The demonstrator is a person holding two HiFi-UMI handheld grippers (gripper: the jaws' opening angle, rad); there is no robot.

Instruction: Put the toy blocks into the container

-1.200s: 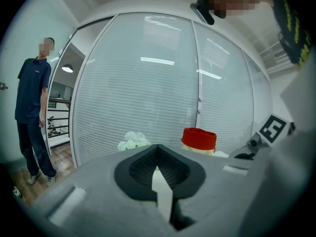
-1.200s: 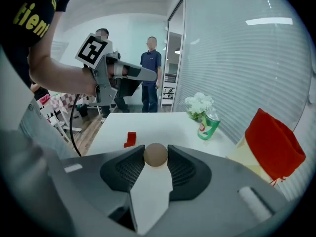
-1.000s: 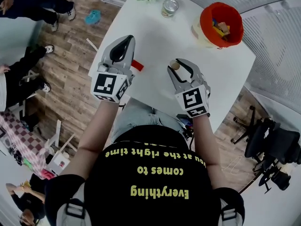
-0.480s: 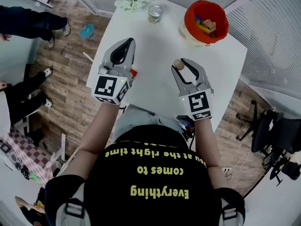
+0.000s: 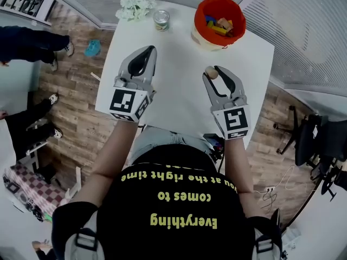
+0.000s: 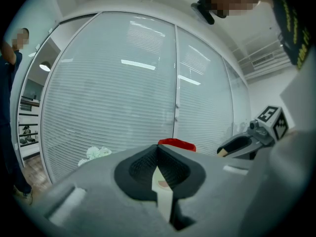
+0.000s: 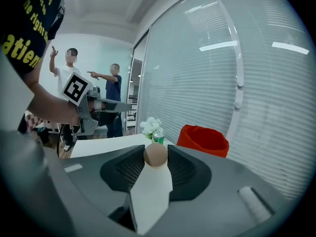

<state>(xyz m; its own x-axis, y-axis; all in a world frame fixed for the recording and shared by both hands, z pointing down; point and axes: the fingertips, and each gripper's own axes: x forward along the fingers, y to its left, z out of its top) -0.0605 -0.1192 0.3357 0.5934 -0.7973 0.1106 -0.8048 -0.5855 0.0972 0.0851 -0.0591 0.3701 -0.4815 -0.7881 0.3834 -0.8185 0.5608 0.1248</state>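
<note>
A red bucket (image 5: 198,8) stands at the far right of the white table (image 5: 179,53), with several coloured blocks (image 5: 218,24) inside. It also shows in the right gripper view as the red bucket (image 7: 203,138). My right gripper (image 5: 214,70) hangs above the table short of the bucket. It is shut on a round tan wooden block (image 5: 211,73), and that block (image 7: 156,155) sits between the jaw tips. My left gripper (image 5: 148,49) hovers to its left, tips together, only a thin slit showing at the left gripper (image 6: 158,149). Nothing held there is clear.
A tin can (image 5: 161,19) and white flowers (image 5: 135,5) stand at the table's far left corner. A person (image 5: 32,39) stands on the wooden floor to the left. An office chair (image 5: 320,145) is off to the right. Window blinds run behind the table.
Both grippers have risen and moved toward the bucket, the right still shut on the tan block. A red block seen beside the left gripper earlier is out of sight now.
</note>
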